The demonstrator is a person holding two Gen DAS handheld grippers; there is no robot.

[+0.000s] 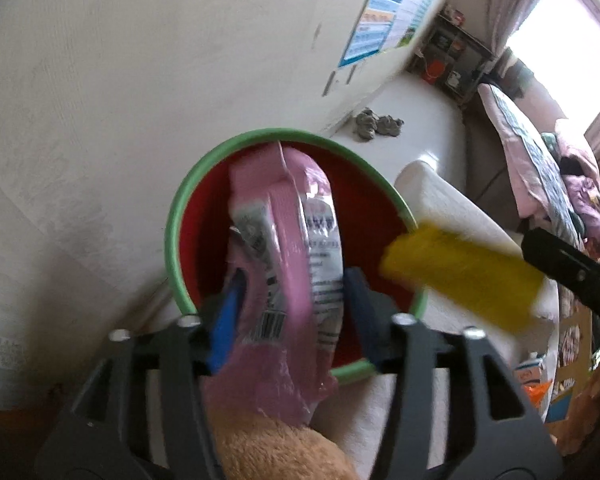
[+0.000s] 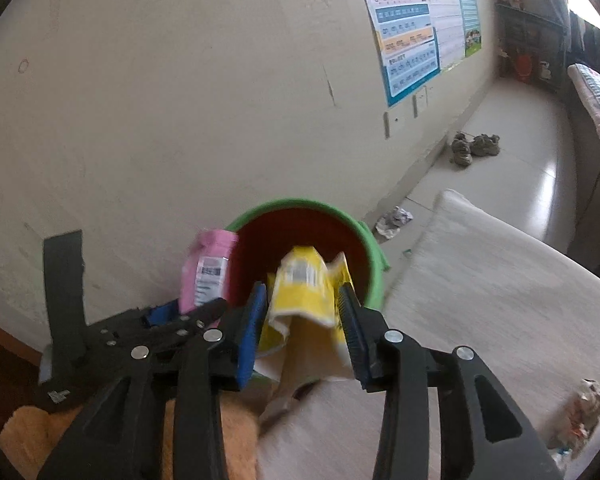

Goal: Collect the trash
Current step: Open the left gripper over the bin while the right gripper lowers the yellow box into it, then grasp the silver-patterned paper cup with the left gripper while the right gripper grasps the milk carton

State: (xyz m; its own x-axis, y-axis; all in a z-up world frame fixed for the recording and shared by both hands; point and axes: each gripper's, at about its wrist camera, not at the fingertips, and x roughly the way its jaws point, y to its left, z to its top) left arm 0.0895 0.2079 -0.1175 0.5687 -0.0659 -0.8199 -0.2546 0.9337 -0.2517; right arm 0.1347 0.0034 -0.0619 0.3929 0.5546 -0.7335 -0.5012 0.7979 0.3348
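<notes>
Trash here is two crumpled packets over a red bin (image 2: 300,236) with a green rim. On the left, the pink wrapper (image 1: 288,248) sits loose between the left gripper (image 1: 294,300) pads, partly spread. On the right, the yellow wrapper (image 2: 304,284) hangs in the half-parted right gripper (image 2: 304,312). Either could catch the rim and slide outside, I judge.
</notes>
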